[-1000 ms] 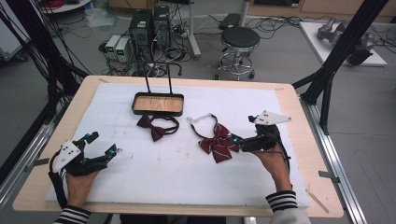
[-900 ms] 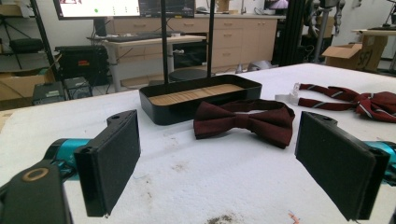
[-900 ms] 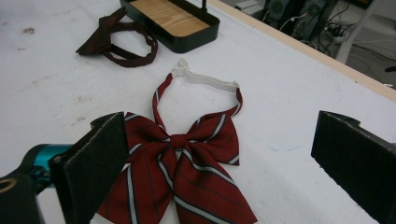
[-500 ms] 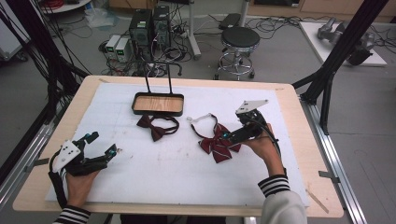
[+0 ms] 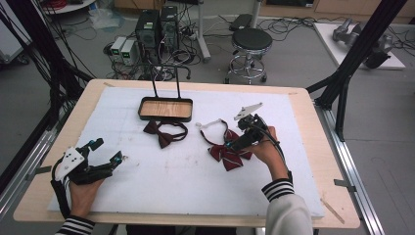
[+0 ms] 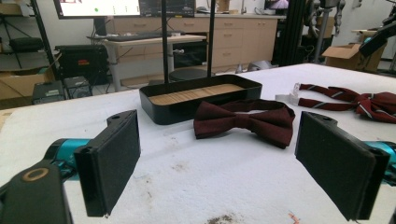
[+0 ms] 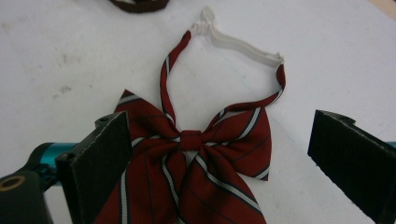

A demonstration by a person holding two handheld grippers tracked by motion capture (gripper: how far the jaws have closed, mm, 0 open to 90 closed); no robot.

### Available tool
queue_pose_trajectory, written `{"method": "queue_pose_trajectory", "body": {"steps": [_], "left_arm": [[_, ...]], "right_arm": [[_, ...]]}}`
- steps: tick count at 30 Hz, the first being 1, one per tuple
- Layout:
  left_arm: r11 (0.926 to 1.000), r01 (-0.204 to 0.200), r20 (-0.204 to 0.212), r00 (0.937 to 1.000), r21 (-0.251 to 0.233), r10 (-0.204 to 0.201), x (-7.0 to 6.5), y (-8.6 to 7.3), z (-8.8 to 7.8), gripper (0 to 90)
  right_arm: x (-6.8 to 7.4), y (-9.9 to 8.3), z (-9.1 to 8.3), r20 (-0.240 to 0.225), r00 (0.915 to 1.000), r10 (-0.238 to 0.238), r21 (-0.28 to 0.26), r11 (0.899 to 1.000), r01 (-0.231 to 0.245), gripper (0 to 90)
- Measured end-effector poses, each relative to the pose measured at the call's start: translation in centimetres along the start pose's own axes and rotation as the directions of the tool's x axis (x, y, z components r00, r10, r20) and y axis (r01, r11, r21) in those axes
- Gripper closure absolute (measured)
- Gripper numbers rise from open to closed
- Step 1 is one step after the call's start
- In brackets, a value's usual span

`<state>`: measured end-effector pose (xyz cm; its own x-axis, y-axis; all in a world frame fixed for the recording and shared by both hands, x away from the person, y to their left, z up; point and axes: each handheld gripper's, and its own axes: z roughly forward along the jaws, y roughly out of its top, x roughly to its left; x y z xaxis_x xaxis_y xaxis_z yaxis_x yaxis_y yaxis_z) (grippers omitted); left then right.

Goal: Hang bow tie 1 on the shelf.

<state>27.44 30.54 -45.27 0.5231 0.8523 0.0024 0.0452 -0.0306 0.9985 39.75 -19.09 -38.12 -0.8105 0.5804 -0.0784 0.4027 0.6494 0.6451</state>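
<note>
While both hands rest at the lower edge of the high view, the left gripper (image 5: 105,164) sits at the lower left on the white mat (image 5: 161,181), jaws spread wide and empty. At centre right, the right gripper (image 5: 234,145) hangs over the striped red bow tie (image 5: 229,153), jaws wide apart on either side of its knot and closed on nothing. Its strap, with a white elastic section (image 7: 243,44), loops toward the top of the right gripper view. Farther up, left of centre, lies the plain maroon bow tie (image 5: 164,133), just in front of the black tray (image 5: 165,108) with its tall handle.
</note>
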Motion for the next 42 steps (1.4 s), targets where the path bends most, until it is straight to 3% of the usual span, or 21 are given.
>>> {"method": "queue_pose_trajectory", "body": {"steps": [2,5,17,34,42], "left_arm": [[1.0000,0.000,-0.001,1.0000,0.000,0.000,0.0,0.0,0.0,14.6],[1.0000,0.002,0.000,1.0000,0.001,-0.002,0.0,0.0,0.0,14.5],[1.0000,0.008,-0.002,1.0000,-0.002,-0.008,0.1,0.0,0.0,14.5],[0.9999,0.012,0.000,0.9999,-0.002,-0.012,0.1,0.0,0.0,14.6],[0.9999,0.013,0.000,0.9999,-0.002,-0.013,0.1,0.0,0.0,14.6]], "right_arm": [[0.1,0.0,0.5,-0.005,1.0000,0.000,0.018,1.000,0.000,5.9],[0.2,0.2,1.0,-0.027,0.9996,-0.010,0.043,0.999,0.012,15.5],[0.2,0.1,3.3,-0.059,0.9980,0.023,0.146,0.989,-0.014,20.4],[-0.3,0.2,5.0,-0.121,0.9904,0.068,0.239,0.970,-0.038,49.3],[-0.1,0.3,4.9,-0.099,0.9940,0.047,0.260,0.965,-0.020,65.3]]}}
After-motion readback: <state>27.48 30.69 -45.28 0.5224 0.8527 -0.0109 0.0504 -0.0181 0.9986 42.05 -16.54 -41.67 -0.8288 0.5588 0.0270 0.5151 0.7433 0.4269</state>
